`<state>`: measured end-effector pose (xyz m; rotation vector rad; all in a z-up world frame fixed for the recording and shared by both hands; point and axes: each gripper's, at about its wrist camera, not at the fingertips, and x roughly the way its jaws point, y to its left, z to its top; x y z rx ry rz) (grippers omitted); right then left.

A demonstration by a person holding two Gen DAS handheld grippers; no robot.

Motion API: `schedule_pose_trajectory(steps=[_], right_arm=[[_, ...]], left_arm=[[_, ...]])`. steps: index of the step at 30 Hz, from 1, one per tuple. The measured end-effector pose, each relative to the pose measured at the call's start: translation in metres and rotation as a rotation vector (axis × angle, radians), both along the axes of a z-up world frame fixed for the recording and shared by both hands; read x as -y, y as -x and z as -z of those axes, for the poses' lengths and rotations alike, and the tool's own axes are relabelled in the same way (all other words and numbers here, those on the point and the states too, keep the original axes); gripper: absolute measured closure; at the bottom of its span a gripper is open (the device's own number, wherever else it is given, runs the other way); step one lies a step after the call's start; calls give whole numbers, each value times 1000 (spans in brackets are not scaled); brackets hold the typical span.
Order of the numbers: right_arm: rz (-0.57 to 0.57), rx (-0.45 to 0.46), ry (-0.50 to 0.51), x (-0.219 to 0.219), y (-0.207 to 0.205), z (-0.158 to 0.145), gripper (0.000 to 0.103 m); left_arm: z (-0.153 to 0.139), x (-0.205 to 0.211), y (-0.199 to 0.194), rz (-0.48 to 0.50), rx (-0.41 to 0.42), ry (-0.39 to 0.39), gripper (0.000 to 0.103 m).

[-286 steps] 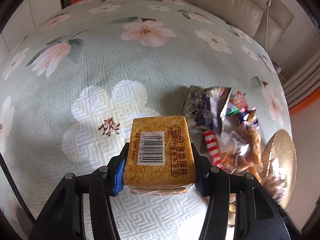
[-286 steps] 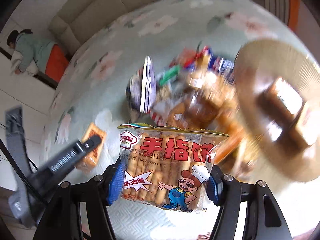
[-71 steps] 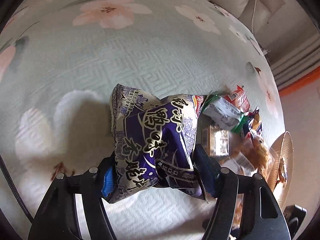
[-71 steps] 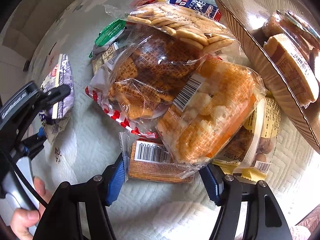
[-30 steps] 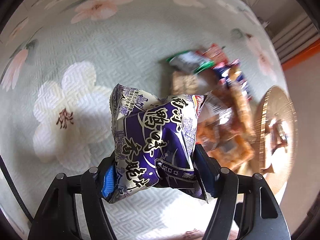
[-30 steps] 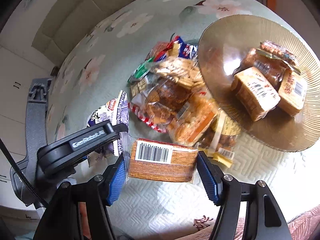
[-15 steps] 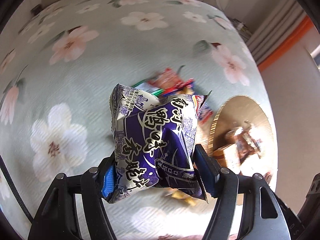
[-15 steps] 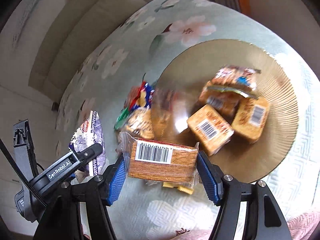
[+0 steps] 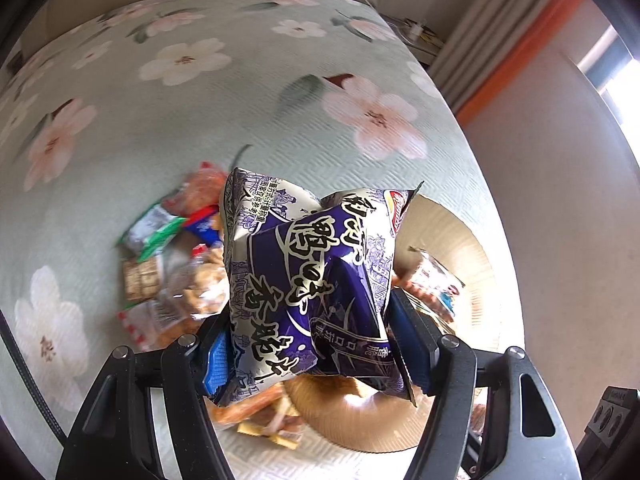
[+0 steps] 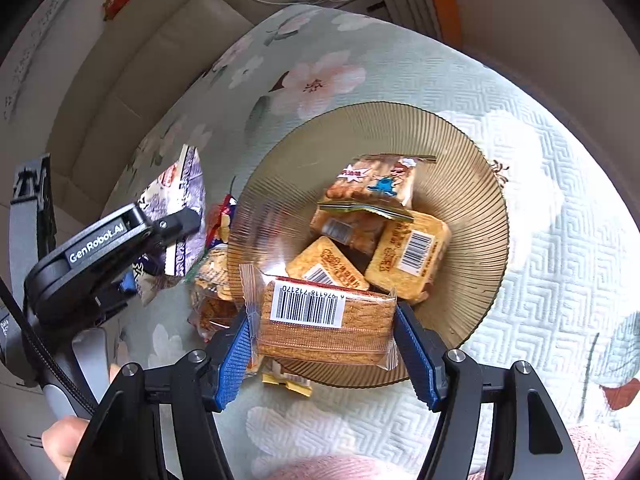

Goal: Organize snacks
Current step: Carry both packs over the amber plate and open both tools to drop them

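My left gripper is shut on a purple snack bag and holds it in the air over the near left rim of a ribbed amber glass plate. My right gripper is shut on a clear-wrapped brown biscuit pack with a barcode, above the near rim of the plate. The plate holds several wrapped cakes and a biscuit bag. The left gripper with the purple bag shows at the left of the right wrist view.
A pile of loose snack packs lies on the floral bedspread left of the plate; it also shows in the right wrist view. A beige headboard is behind. A wall with an orange strip is at the right.
Both grippers have lifted their packs from the pile and swung right toward the plate. The plate now sits under and ahead of both packs.
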<state>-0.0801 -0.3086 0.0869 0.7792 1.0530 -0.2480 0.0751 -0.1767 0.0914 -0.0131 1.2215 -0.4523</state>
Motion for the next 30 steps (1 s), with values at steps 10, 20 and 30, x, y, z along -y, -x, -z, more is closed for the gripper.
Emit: schedule_pose_trajectory(steps=[10, 20, 30], right_arm=[[-19, -76, -70, -2, -10, 27, 34], [32, -60, -122, 1, -5, 29, 34], [27, -56, -118, -8, -6, 23, 34]], left_arm=[[19, 7, -9, 1, -49, -54, 31], [18, -16, -17, -28, -63, -44, 30], [21, -33, -20, -49, -84, -15, 30]])
